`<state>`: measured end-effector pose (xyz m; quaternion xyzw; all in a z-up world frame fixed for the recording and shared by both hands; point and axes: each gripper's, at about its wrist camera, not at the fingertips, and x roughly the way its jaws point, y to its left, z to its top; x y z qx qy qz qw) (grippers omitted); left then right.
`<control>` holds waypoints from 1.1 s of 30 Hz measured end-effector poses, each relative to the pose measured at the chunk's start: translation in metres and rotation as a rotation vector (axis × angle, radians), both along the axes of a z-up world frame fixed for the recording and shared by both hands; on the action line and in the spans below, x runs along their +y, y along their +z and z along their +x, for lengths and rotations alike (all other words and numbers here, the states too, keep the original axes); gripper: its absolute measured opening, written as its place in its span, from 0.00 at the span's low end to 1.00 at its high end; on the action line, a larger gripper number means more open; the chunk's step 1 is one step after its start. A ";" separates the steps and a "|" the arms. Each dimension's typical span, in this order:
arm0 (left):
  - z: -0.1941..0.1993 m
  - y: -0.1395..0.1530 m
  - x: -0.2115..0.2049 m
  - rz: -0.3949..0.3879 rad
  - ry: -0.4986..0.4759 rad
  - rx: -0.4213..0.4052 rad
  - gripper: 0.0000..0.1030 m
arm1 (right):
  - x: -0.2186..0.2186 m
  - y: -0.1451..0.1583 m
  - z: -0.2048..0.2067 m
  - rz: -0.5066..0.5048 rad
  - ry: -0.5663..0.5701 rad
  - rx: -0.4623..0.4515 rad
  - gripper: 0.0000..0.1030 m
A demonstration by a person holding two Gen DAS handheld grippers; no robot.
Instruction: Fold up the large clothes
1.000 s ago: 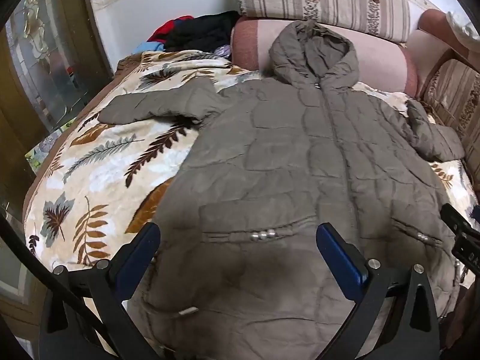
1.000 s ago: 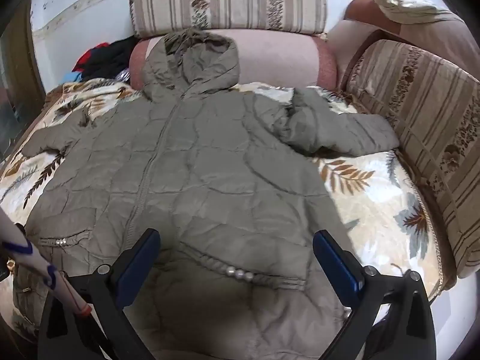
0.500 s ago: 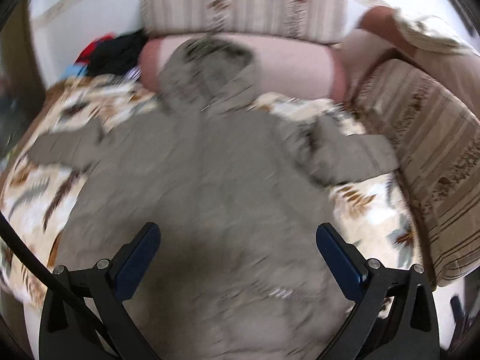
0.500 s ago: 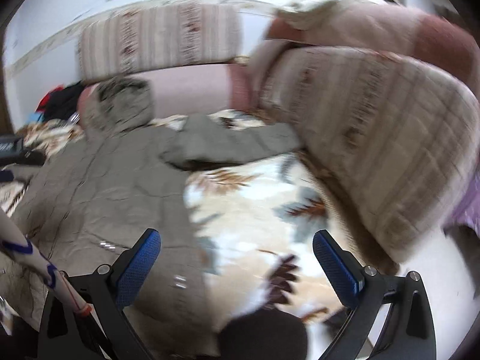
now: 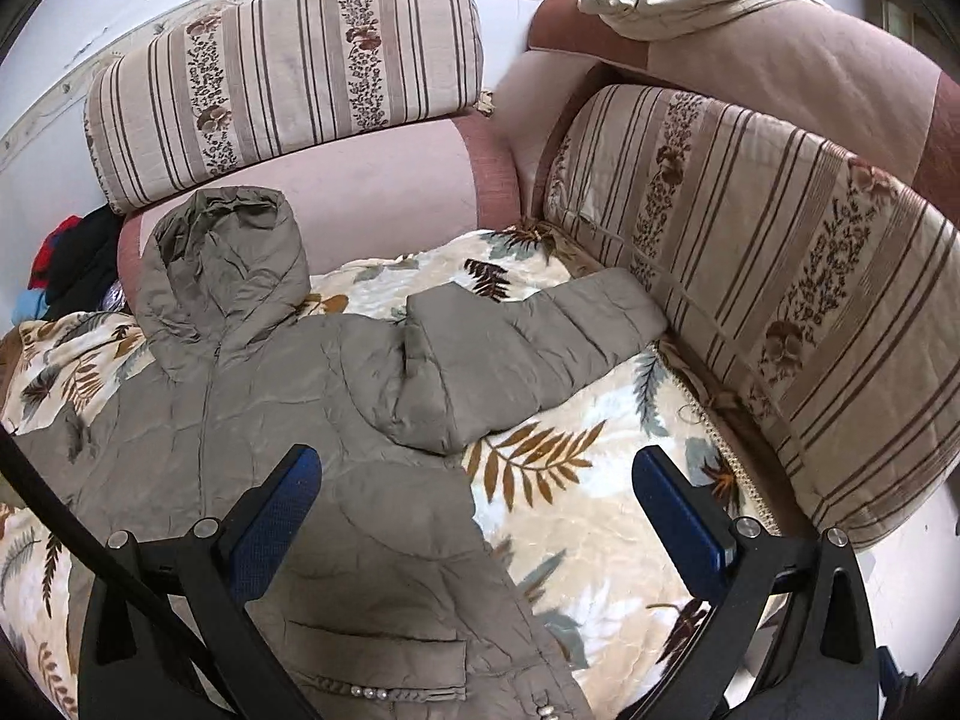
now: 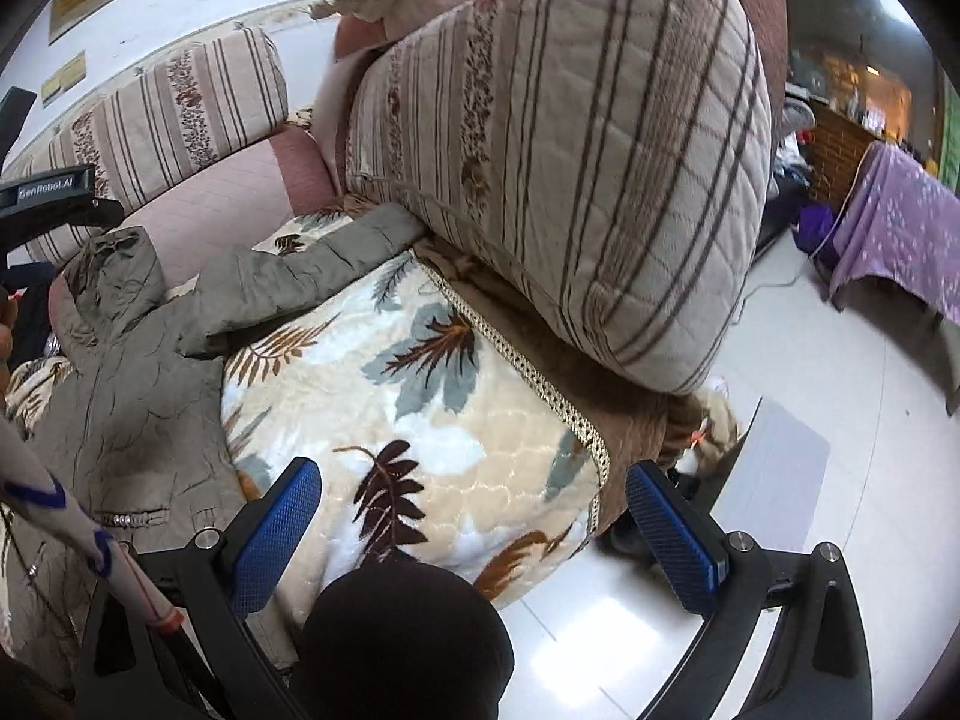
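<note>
Left wrist view: the left gripper [image 5: 477, 516] hangs with jaws wide apart and empty above the olive coat [image 5: 252, 420], spread on the leaf-print blanket [image 5: 594, 516], sleeve [image 5: 528, 342] toward 2 o'clock.

Right wrist view: the right gripper [image 6: 474, 531], jaws wide and empty, hovers over the blanket's corner; the coat lies at 9 o'clock.

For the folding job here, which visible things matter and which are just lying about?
Belongs to the job:
- olive hooded puffer coat, spread flat
- its outstretched sleeve
- left gripper, open
- right gripper, open

Just lying about:
- leaf-print blanket
- striped cushions
- pile of clothes
- purple cloth
</note>
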<state>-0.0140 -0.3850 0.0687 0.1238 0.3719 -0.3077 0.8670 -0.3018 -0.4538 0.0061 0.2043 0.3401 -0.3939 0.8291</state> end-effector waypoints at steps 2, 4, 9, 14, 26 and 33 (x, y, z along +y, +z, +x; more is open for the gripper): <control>0.004 -0.005 0.001 0.011 0.011 0.014 1.00 | 0.001 0.001 0.002 -0.005 0.002 0.006 1.00; 0.006 -0.006 0.008 0.007 0.025 0.017 1.00 | 0.005 0.003 0.004 -0.015 0.006 0.005 1.00; 0.008 -0.001 0.022 -0.006 0.041 0.009 1.00 | 0.015 0.007 0.006 -0.028 0.008 0.005 1.00; 0.010 0.007 0.057 -0.002 0.089 -0.015 1.00 | 0.025 0.014 0.017 -0.045 0.049 0.004 1.00; 0.011 0.018 0.217 0.068 0.375 -0.098 1.00 | 0.067 0.023 0.129 -0.054 0.381 -0.001 1.00; 0.007 0.010 0.277 0.135 0.541 -0.097 0.96 | 0.094 0.016 0.200 -0.034 0.557 0.033 1.00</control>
